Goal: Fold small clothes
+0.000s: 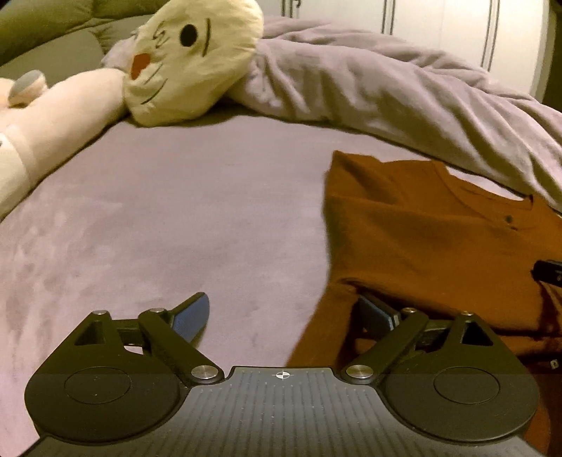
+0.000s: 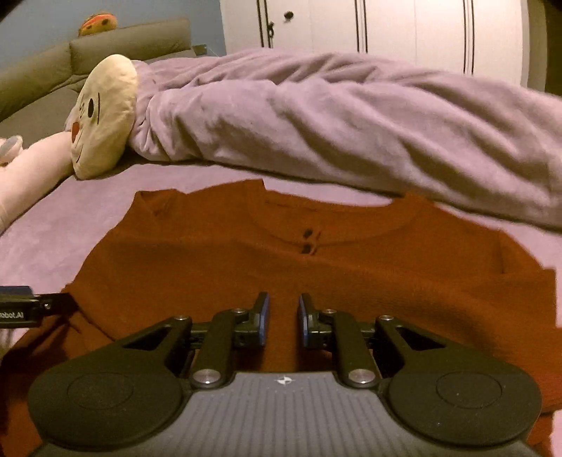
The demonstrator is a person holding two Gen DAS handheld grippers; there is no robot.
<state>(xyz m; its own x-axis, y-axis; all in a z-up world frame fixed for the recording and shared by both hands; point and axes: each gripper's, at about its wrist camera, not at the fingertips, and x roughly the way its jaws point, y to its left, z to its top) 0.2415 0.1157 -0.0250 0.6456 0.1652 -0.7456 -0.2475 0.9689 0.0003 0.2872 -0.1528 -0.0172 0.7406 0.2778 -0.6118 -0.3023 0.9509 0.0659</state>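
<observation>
A rust-orange small shirt (image 2: 316, 256) with two dark buttons at the neckline lies flat on the purple bed sheet (image 1: 175, 218). In the left wrist view the shirt (image 1: 439, 239) fills the right side. My left gripper (image 1: 281, 316) is open wide at the shirt's left edge; its right finger (image 1: 377, 314) is tucked under a fold of the fabric, its left finger (image 1: 191, 316) is over bare sheet. My right gripper (image 2: 283, 316) hovers low over the shirt's middle, jaws a narrow gap apart, holding nothing. The left gripper's side shows at the left edge (image 2: 21, 309).
A rumpled lilac blanket (image 2: 333, 123) lies along the far side, just beyond the shirt's collar. A cream plush toy with a drawn face (image 1: 189, 59) and a pink plush (image 1: 56, 112) lie at the far left. White wardrobe doors (image 2: 386, 28) stand behind.
</observation>
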